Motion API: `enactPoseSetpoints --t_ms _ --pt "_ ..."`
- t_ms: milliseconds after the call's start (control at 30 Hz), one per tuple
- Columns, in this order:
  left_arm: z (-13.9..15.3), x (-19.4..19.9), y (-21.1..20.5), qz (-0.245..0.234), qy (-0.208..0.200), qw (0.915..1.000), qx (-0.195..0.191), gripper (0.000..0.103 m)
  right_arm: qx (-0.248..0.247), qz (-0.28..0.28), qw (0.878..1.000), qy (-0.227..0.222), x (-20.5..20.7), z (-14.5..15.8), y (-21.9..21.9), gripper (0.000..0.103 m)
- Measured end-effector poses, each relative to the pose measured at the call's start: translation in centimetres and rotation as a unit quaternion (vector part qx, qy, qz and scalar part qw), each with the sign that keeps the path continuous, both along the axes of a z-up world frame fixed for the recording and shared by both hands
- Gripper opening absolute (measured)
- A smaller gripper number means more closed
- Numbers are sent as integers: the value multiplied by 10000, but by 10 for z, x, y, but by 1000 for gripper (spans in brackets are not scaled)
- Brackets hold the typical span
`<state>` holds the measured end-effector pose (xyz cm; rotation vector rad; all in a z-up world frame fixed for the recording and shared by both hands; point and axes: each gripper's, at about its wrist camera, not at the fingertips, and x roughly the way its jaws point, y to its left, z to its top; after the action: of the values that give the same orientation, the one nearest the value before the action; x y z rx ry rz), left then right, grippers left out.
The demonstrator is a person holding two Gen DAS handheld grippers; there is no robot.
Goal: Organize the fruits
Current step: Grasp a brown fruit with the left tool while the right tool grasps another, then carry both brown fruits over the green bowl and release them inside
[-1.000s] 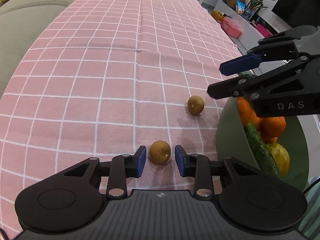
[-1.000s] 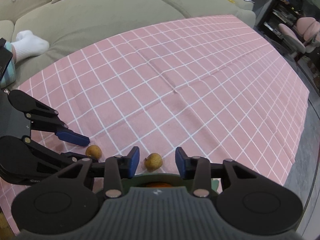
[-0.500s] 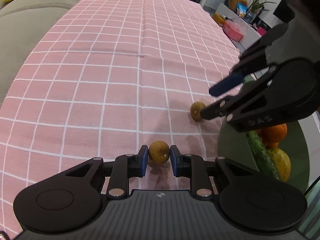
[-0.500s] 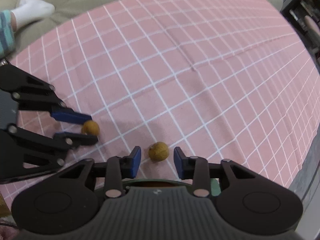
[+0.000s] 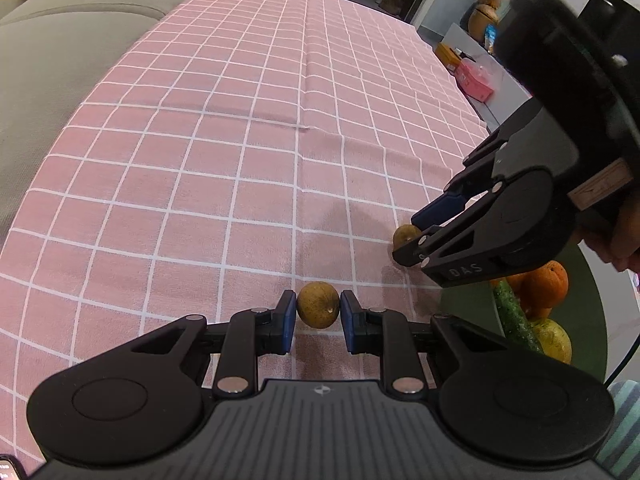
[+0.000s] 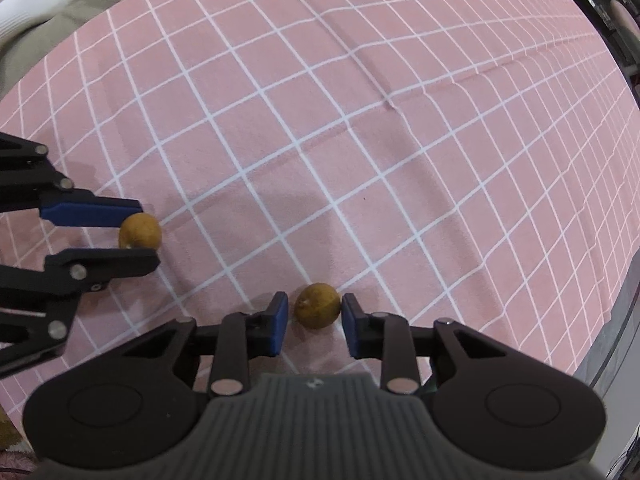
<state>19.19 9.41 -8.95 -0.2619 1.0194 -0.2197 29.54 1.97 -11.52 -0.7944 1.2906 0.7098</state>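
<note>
Left claw [image 5: 318,316] just clamped onto brown fruit [image 5: 318,311]; right claw [image 6: 313,322] now apart, straddling second fruit [image 6: 318,311]. Both near pickup.

The only readable text is "DAS", in pale capital letters on the side of the black plastic two-finger right gripper [image 5: 416,226] in the left wrist view. Any letters before it are hidden by the finger linkage.

Both wrist views sit low and close over the pink cloth [image 5: 240,140], facing forward along their fingers. Each shows the other gripper: right gripper [image 5: 416,236] and left gripper [image 6: 136,232].
</note>
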Motion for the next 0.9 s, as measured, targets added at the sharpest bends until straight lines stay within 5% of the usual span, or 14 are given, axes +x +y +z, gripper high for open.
enactPoseSetpoints --t_ms 333,900 --pt "11 -7 0 28 -88 9999 49 26 61 -15 9998 -161 -8 0 3 22" --pt "72 -49 -13 32 -552 9982 231 26 1374 -339 9863 -850 -83 113 -25 22"
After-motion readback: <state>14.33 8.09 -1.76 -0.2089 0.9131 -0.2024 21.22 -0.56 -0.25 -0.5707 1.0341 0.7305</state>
